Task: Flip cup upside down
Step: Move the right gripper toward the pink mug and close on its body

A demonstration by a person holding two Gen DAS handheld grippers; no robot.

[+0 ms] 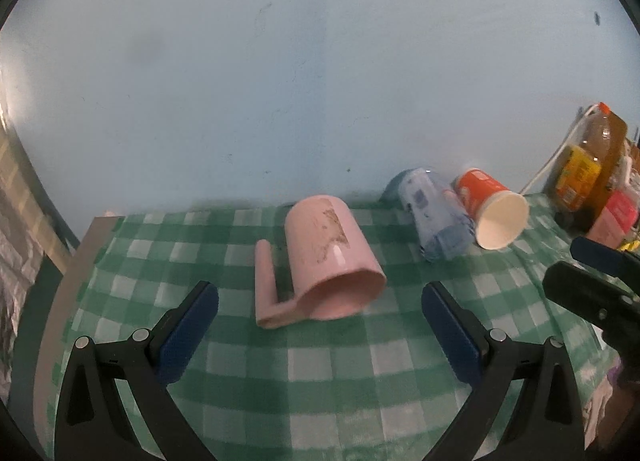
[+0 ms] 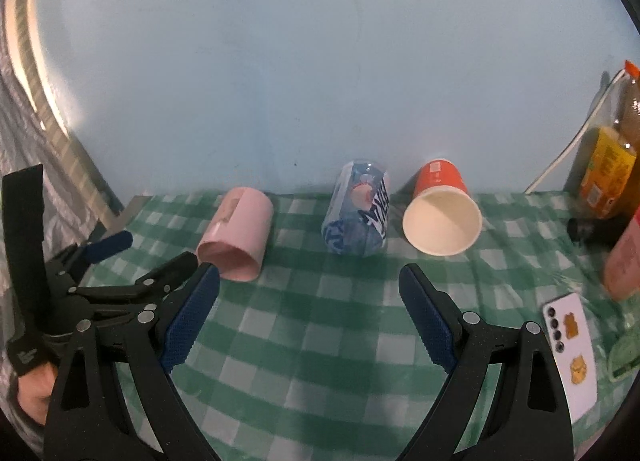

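Note:
A pink mug lies on its side on the green checked tablecloth, mouth toward me, handle to the left. It also shows in the right wrist view. An orange paper cup lies on its side, white mouth toward me, also in the right wrist view. My left gripper is open and empty just in front of the pink mug. My right gripper is open and empty, short of the blue can and the paper cup.
A blue drink can lies on its side between mug and paper cup. A juice bottle, a pink container and a white phone sit at the right. A blue wall stands behind. The table's left edge is near.

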